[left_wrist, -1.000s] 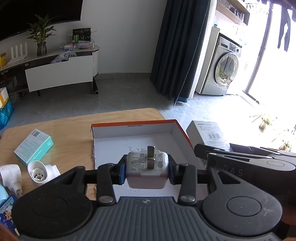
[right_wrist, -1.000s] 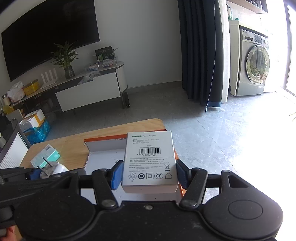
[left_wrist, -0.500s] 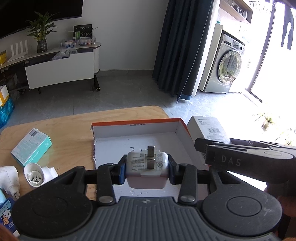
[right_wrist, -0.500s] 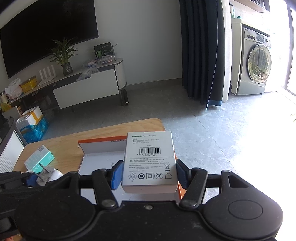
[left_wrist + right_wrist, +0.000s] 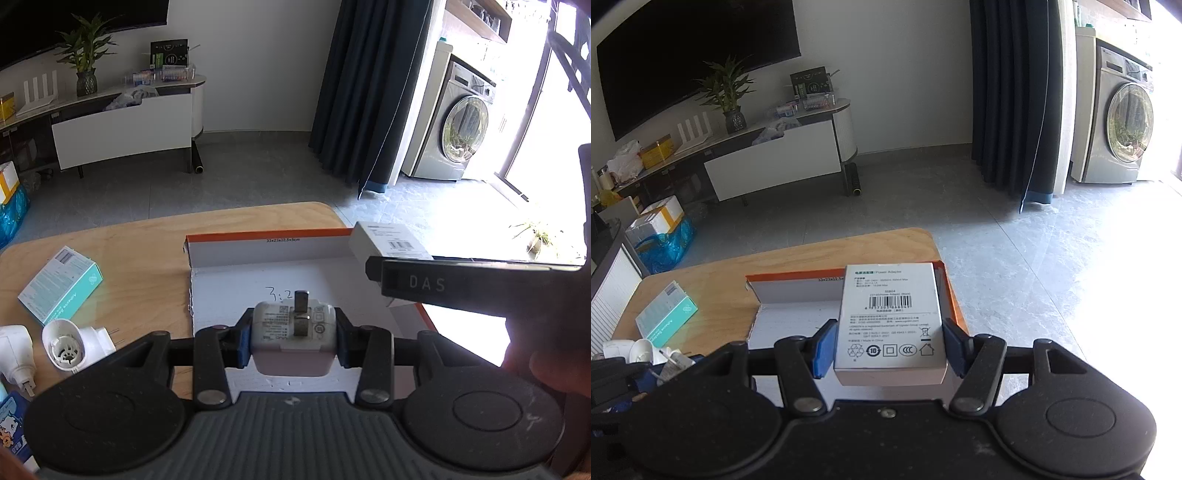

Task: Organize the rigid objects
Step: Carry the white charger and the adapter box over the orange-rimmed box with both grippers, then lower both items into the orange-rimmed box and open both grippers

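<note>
My left gripper [image 5: 293, 338] is shut on a white plug charger [image 5: 293, 332] with its prongs pointing forward, held over the near part of an open orange-rimmed white cardboard box [image 5: 236, 258]. My right gripper [image 5: 889, 341] is shut on a white power adapter box [image 5: 891, 321] printed with a barcode, held above the right side of the same open box [image 5: 790, 295]. The adapter box [image 5: 391, 242] and the right gripper's side show at the right of the left wrist view.
On the wooden table [image 5: 140, 240], left of the open box, lie a teal carton [image 5: 61, 282], a white round plug device [image 5: 68, 345] and another white plug [image 5: 16, 350]. The table's far and right edges drop to a grey tiled floor.
The right gripper has carried the adapter box leftward, over the open box's right side. The left gripper still holds the charger over the box, slightly nearer to it.
</note>
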Available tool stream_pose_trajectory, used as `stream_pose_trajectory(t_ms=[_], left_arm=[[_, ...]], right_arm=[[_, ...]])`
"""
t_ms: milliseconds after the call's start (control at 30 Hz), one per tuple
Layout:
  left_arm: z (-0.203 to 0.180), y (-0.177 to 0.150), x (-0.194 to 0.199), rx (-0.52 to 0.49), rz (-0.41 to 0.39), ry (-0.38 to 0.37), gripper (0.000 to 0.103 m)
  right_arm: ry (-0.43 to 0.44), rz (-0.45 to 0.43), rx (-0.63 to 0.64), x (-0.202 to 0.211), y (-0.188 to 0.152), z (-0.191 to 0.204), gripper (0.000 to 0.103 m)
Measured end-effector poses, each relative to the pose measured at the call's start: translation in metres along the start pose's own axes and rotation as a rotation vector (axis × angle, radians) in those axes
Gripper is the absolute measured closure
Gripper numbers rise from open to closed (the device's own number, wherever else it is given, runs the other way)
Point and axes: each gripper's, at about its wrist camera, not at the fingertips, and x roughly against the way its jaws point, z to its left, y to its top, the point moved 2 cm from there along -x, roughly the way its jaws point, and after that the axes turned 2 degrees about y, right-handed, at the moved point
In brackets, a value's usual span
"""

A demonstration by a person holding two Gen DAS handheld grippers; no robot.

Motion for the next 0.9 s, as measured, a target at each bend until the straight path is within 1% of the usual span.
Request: stream_pose_trajectory(t_ms=[100, 167, 367, 567, 600, 667, 733, 833, 900], left_arm=[[-0.001, 0.001, -0.002, -0.002, 0.002, -0.002, 0.061], [0.0, 0.0, -0.003, -0.004, 0.005, -0.008, 0.061], [-0.005, 0.002, -0.017, -0.001, 0.025, -0.019, 0.061], [-0.018, 0.01, -0.032, -0.004, 0.035, -0.061, 0.06], [-0.02, 0.012, -0.032, -0.002, 0.028, -0.06, 0.059], [-0.021, 0.016, -0.028, 0.001, 0.014, -0.06, 0.052], [-0.023, 0.017, -0.021, -0.012, 0.002, -0.059, 0.052], [-0.022, 0.014, -0.013, -0.008, -0.001, -0.058, 0.048], [-0.02, 0.012, -0.008, -0.004, 0.001, -0.04, 0.042]], right_arm=[[0.008, -0.011, 0.004, 0.0, 0.005, -0.003, 0.031], [0.017, -0.031, -0.014, 0.007, 0.006, -0.007, 0.031], [-0.015, -0.071, -0.027, 0.035, 0.001, -0.019, 0.031], [-0.03, -0.095, -0.059, 0.052, -0.001, -0.026, 0.031], [-0.029, -0.099, -0.06, 0.054, -0.001, -0.026, 0.031], [-0.032, -0.103, -0.06, 0.058, -0.001, -0.027, 0.031], [-0.026, -0.115, -0.074, 0.063, -0.001, -0.028, 0.03], [-0.022, -0.117, -0.072, 0.068, 0.0, -0.027, 0.03], [-0.023, -0.117, -0.064, 0.072, -0.002, -0.024, 0.03]])
